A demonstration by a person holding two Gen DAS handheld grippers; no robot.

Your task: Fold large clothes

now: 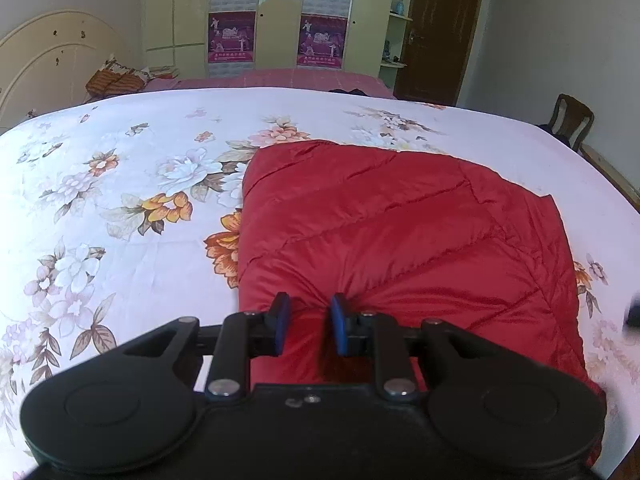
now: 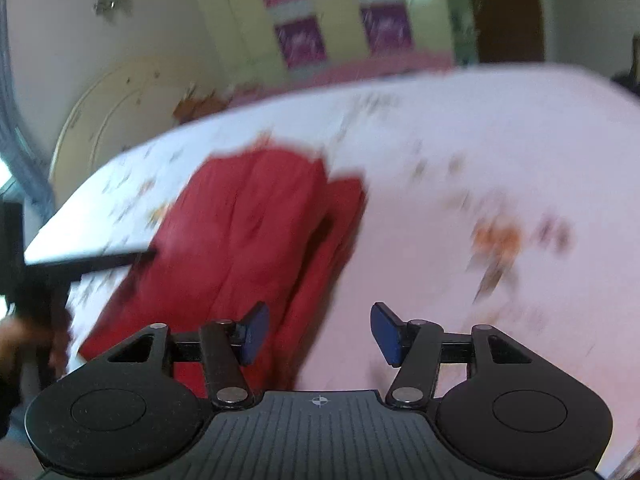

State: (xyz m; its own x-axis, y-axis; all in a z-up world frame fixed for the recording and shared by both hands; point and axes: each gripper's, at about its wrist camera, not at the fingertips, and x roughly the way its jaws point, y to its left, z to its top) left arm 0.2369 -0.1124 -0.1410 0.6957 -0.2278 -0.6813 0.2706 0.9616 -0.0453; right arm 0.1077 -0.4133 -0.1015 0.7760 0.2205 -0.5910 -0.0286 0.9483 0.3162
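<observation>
Well, red quilted garment [image 1: 400, 232] amid open floral bedspread [image 1: 120, 200].

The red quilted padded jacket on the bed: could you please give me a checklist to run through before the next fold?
1. Red quilted padded jacket lies folded on the white floral bedsheet: ok.
2. Left hand-held gripper free of fabric: cannot tell; its blue pads stand slightly apart right at a puckered spot of the jacket.
3. Right hand-held gripper released: ok, jaws wide apart, nothing between them.
4. Jacket's edges aligned: not ok; in the right wrist view one layer sticks out along the side.
5. Right wrist view sharp enough to aim: not ok, heavily blurred.
6. Sheet beside the jacket free of other things: ok.
</observation>
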